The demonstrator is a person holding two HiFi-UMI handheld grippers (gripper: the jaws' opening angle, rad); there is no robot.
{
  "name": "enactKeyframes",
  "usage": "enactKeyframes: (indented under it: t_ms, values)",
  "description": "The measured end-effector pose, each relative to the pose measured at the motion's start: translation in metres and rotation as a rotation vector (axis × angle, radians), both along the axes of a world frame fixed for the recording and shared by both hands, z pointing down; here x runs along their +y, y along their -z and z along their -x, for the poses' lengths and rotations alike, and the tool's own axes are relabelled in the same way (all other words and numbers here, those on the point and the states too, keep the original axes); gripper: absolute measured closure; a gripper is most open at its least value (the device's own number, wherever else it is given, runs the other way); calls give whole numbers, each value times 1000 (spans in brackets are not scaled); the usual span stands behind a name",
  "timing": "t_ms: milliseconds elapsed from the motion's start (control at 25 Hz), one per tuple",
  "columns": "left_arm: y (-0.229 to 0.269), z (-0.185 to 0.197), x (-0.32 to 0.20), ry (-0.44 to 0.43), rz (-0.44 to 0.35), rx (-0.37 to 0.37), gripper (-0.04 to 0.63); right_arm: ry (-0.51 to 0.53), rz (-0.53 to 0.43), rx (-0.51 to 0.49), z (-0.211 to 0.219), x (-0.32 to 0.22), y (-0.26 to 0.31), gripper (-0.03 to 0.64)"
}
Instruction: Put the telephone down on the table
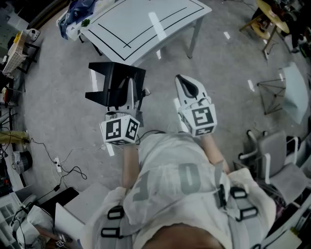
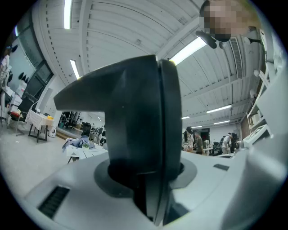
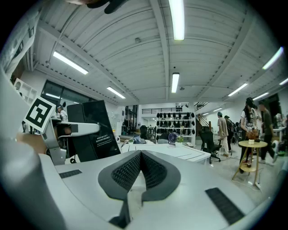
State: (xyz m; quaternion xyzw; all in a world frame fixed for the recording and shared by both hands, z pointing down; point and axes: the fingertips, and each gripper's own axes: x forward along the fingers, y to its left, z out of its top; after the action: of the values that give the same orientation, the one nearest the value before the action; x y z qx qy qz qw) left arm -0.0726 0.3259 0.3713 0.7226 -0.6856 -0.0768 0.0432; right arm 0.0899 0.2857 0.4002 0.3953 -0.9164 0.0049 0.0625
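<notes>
Carry the black angular plastic telephone (image 1: 109, 78), pinched in the left tool (image 1: 130, 92), level onto the white line-marked bench (image 1: 146, 19), keeping the empty, pressed-together right tool (image 1: 184, 83) clear.

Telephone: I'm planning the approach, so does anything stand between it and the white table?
Nothing visible does: only floor lies between the telephone, held by the left gripper, and the table. A blue cloth sits at the table's left end.
</notes>
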Motion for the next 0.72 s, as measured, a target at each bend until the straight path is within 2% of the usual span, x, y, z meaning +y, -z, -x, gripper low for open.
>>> enactKeyframes:
  t_ms: [320,560,720]
  values:
    - [8,-5,-7,-24,-9,5,440,15,8,10,1,-4,0,609]
    - [7,2,-22,-23,7,17,440,13,17,-53,0,-22,1,609]
    - [1,0,-27,-17,19,67,440,-32,37,-18,-12,-31,-6,609]
